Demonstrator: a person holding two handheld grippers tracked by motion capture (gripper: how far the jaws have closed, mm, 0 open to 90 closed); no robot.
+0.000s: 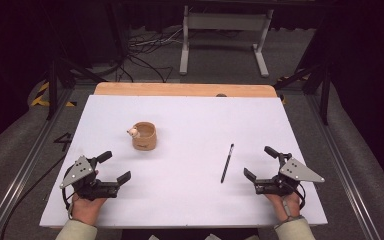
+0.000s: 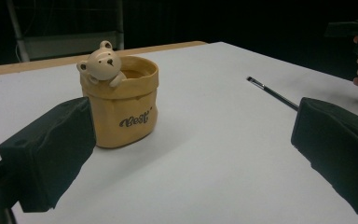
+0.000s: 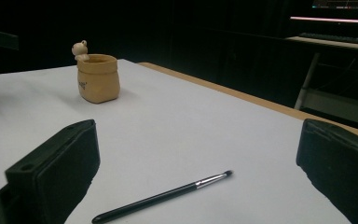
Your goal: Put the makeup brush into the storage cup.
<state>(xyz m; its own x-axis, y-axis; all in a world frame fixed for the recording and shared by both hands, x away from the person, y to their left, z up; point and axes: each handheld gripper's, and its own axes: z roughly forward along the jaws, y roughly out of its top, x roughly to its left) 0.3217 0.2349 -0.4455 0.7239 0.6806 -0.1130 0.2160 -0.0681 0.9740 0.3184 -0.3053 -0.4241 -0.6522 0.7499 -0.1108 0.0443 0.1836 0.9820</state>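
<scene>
A tan pot point(image 1: 144, 136) shaped like a small sack, with a little bear figure point(image 1: 133, 132) on its rim, stands upright left of the table's middle. A thin black brush point(image 1: 227, 162) lies flat right of centre, tip pointing away. My left gripper point(image 1: 114, 166) rests open near the front left, a short way in front of the pot point(image 2: 121, 105). My right gripper point(image 1: 260, 162) is open at the front right, just right of the brush point(image 3: 161, 196). Nothing sits between either pair of jaws. The pot point(image 3: 98, 77) stands far off in the right gripper view.
The white table top point(image 1: 180, 195) has a wooden strip point(image 1: 180, 89) along its far edge. Beyond it stand a metal frame point(image 1: 225, 35) and loose cables point(image 1: 145, 55) on the floor. Rails run along both sides of the table.
</scene>
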